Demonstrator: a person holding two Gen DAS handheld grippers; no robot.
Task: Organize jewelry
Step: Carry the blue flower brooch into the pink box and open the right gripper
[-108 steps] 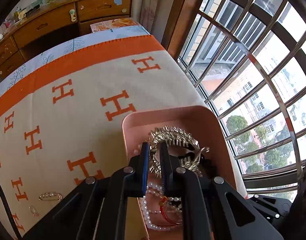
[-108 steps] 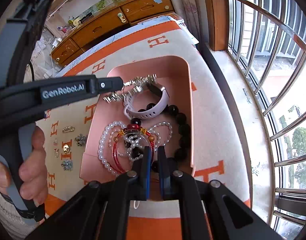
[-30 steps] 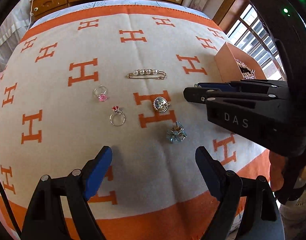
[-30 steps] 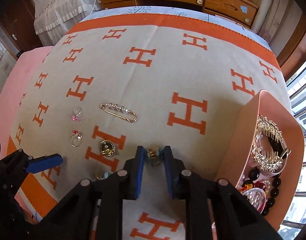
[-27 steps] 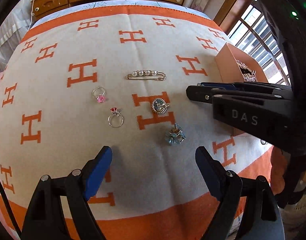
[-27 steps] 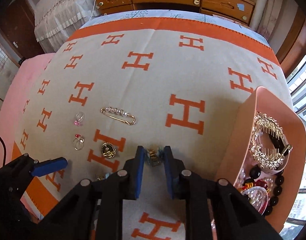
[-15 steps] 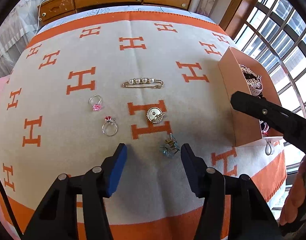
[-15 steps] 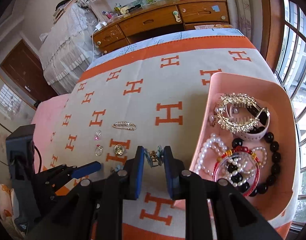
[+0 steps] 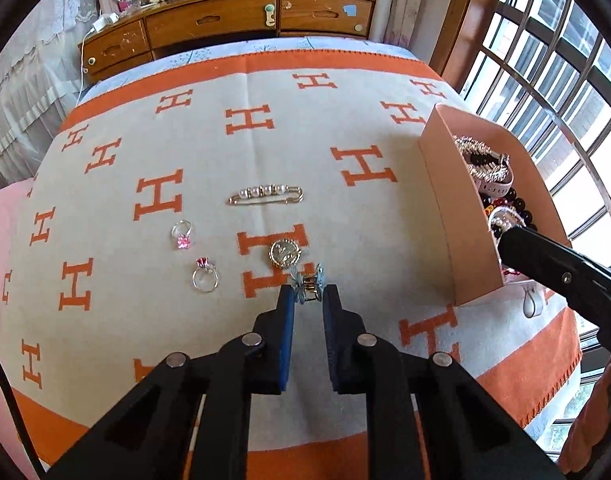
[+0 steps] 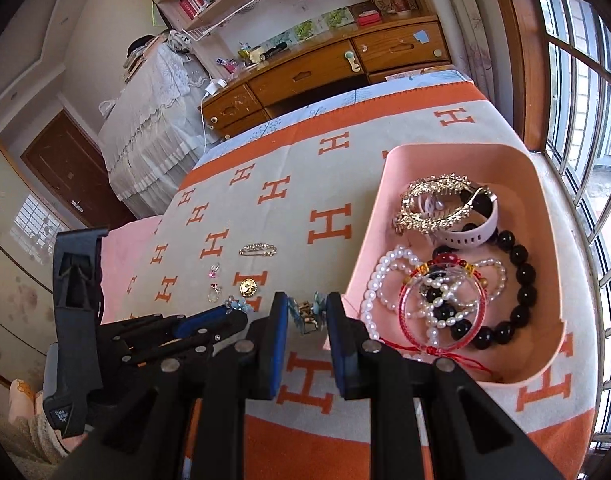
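Right wrist view shows the right hand-held gripper (image 10: 306,312) clenched on a small blue-and-gold brooch (image 10: 305,314) just left of the pink tray (image 10: 539,184), while the left hand-held gripper (image 9: 308,294), farther from the tray, is closing around a blue flower brooch (image 9: 310,280) on the bed's orange-and-cream blanket (image 9: 265,140).

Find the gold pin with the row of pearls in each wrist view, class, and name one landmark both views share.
Left wrist view: pearl pin lies centre frame on the blanket, beyond the left gripper.
Right wrist view: pearl pin sits left of centre, small, left of the pink box.
Shared landmark: the round gold brooch, just nearer the camera than the pin.
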